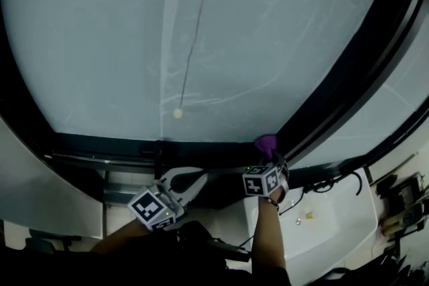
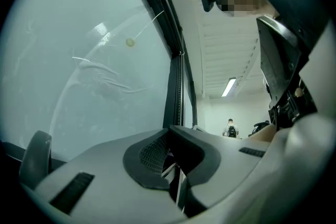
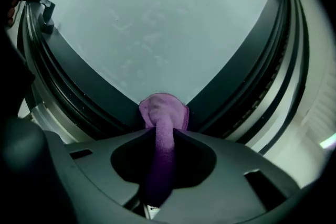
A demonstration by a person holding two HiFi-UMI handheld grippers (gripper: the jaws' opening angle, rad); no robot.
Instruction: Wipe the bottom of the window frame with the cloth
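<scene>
This looks to me like an office or some similar workplace, not a home. Ahead of my right tongs [image 1: 275,157], a big frosted window pane [image 1: 201,30] sits in a dark metal frame [image 1: 120,144]. Past my left tongs [image 2: 170,136], a long white panelled ceiling [image 2: 210,44] carries strip lights [image 2: 229,86] (the tube kind), and a person [image 2: 230,127] stands far down the room. Below my right tongs is a white counter [image 1: 335,224] with black cables [image 1: 325,185] at its edge.
</scene>
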